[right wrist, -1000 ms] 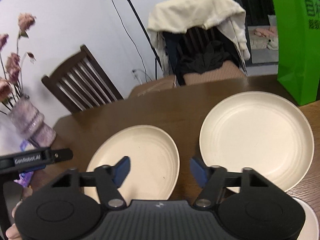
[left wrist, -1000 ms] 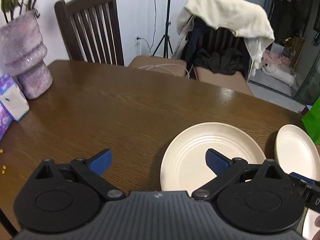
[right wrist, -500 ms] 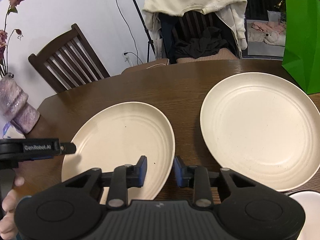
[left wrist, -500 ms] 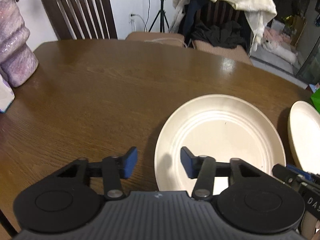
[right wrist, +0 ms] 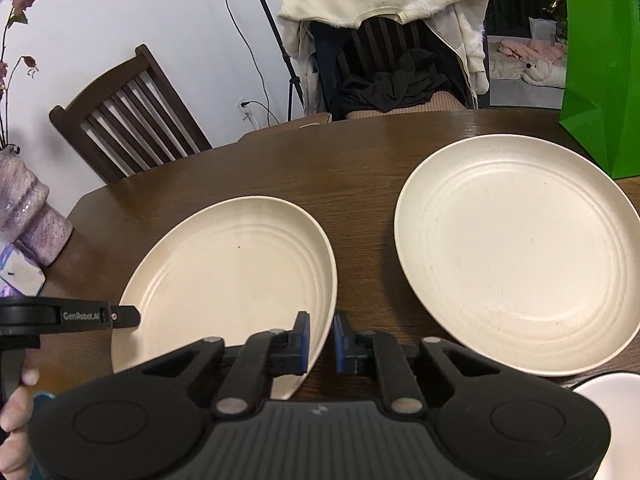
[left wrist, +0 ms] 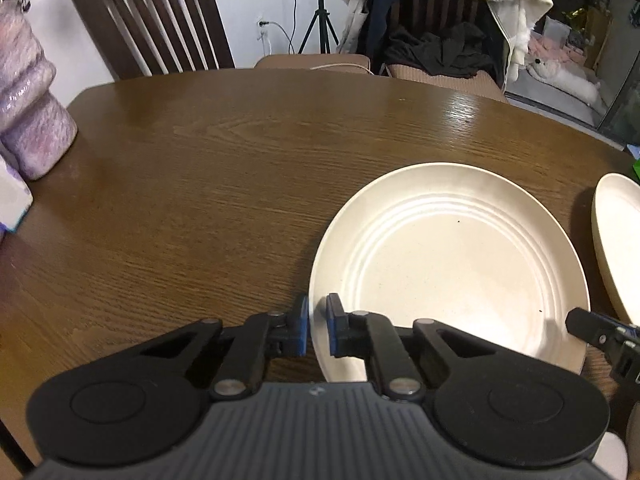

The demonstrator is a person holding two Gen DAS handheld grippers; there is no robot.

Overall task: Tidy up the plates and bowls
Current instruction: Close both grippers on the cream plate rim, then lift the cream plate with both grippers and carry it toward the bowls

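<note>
Two cream plates lie on the brown wooden table [left wrist: 240, 168]. The left plate [left wrist: 448, 256] also shows in the right wrist view [right wrist: 232, 276]. My left gripper [left wrist: 317, 330] is shut on this plate's near left rim. My right gripper [right wrist: 321, 338] is shut on the same plate's near right rim. The right plate [right wrist: 516, 248] lies free beside it, and its edge shows in the left wrist view [left wrist: 618, 240]. The plate's near edge is hidden behind the gripper bodies.
A purple vase [left wrist: 28, 112] and a tissue pack [left wrist: 12, 200] stand at the table's left edge. A green bag [right wrist: 600, 68] stands at the right. A white dish edge [right wrist: 608, 396] shows at the bottom right. Two chairs [left wrist: 156, 24] stand behind the table.
Both grippers have closed from wide open onto opposite sides of the left plate's near rim and have moved closer to it.
</note>
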